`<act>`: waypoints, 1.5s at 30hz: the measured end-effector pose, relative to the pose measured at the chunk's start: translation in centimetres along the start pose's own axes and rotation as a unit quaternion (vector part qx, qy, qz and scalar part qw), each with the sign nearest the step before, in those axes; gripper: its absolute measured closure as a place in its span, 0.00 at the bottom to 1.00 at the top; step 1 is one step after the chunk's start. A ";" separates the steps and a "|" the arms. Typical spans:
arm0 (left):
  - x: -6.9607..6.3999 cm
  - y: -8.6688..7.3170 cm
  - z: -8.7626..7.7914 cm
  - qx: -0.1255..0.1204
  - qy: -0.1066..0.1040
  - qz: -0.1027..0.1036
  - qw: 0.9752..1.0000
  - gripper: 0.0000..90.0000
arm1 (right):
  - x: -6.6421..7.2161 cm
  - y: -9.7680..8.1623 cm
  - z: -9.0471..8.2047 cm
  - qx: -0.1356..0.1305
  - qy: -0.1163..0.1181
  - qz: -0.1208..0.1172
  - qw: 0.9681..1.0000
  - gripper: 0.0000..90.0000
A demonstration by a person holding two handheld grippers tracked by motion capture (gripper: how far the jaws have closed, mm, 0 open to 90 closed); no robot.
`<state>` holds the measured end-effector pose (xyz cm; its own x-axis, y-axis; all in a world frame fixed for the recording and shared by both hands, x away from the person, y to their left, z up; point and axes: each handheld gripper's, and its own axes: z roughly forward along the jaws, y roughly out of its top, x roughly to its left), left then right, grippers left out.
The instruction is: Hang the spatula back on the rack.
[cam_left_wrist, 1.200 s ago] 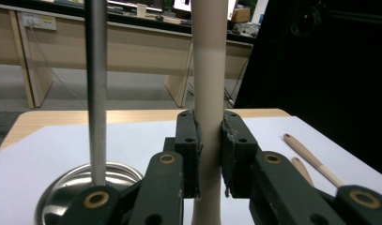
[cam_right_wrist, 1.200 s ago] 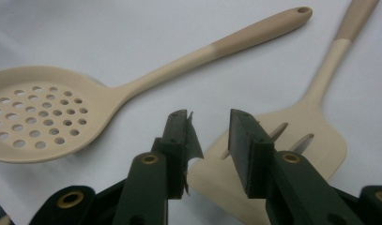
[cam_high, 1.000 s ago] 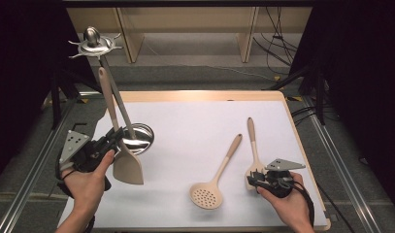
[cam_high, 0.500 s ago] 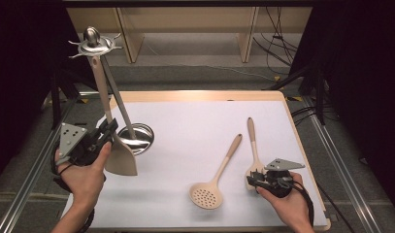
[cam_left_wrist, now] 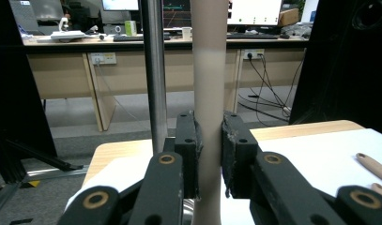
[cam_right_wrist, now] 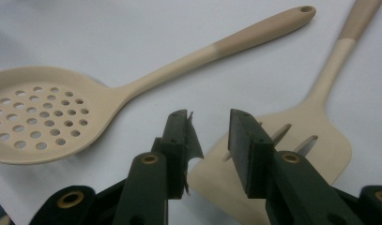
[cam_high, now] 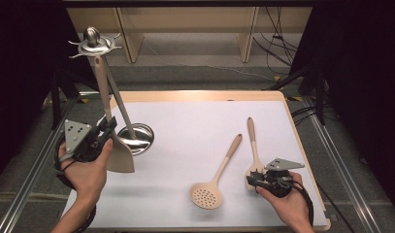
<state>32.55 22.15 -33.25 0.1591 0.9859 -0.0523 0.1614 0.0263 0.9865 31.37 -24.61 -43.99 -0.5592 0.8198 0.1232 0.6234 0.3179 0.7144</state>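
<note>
A person works at a white worktop (cam_high: 195, 126) with a claw in each hand. The left claw (cam_left_wrist: 210, 154) clamps the handle of a beige spatula (cam_high: 120, 153), held upright beside the steel utensil stand (cam_high: 137, 138) near the worktop's left edge; the step in hand seems to be hanging it. Next, its handle end must likely reach a top hook (cam_high: 94, 46). The right claw (cam_right_wrist: 210, 140) rests partly open, holding nothing, over a slotted turner (cam_right_wrist: 315, 136) beside a perforated spoon (cam_right_wrist: 43, 119). Open room lies mid-worktop.

Beige spatula (cam_high: 118, 154), beige skimmer (cam_high: 210, 190) (dotted holes), silver rack (cam_high: 99, 58)
</note>
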 end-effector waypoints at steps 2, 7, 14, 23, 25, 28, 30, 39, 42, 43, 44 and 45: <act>0.0 0.0 0.1 -0.001 0.002 0.001 1.000 0.87 | 0.0 0.0 0.0 0.000 -0.002 0.001 1.000 0.76; 0.1 0.0 0.6 0.004 0.012 0.006 1.000 0.87 | 0.0 0.0 0.0 0.002 0.001 0.001 1.000 0.76; 0.3 -0.1 1.1 0.012 0.024 0.014 1.000 0.87 | -0.1 0.0 0.0 0.003 0.006 0.003 1.000 0.76; 1.0 -0.2 1.9 0.019 0.030 0.011 0.999 0.86 | -0.1 0.0 0.0 0.000 0.003 -0.001 1.000 0.76; 1.2 -0.3 2.0 0.021 0.030 0.008 0.999 0.86 | -0.1 0.0 -0.1 -0.001 0.002 0.000 1.000 0.76; 1.7 -0.3 2.3 0.021 0.034 0.004 0.999 0.86 | 0.0 0.0 -0.1 0.000 0.002 0.000 1.000 0.76; 1.8 -0.3 2.4 0.021 0.033 0.003 0.999 0.86 | 0.0 0.0 -0.1 0.000 0.002 0.000 1.000 0.76; 2.2 -0.2 3.2 0.025 0.023 -0.004 0.999 0.86 | 0.0 0.0 -0.1 -0.002 0.002 -0.002 1.000 0.76; 2.3 -0.2 3.4 0.022 0.024 -0.006 0.999 0.86 | 0.0 0.0 -0.2 -0.003 0.000 0.000 1.000 0.76; 2.4 -0.2 3.5 0.024 0.025 -0.003 0.999 0.85 | 0.1 -0.1 -0.2 -0.002 0.000 0.002 1.000 0.76; 2.5 -0.2 3.5 0.024 0.026 -0.005 0.999 0.85 | 0.0 0.0 -0.2 -0.005 -0.002 -0.006 1.000 0.76; 2.6 -0.2 3.5 0.021 0.026 -0.007 0.999 0.85 | 0.0 0.0 -0.2 -0.005 -0.001 -0.006 1.000 0.76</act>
<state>36.36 24.10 -34.17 0.1061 0.9928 -0.0563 0.2050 0.0336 0.9782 31.23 -24.76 -43.86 -0.5649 0.8173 0.1132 0.6118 0.3229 0.7221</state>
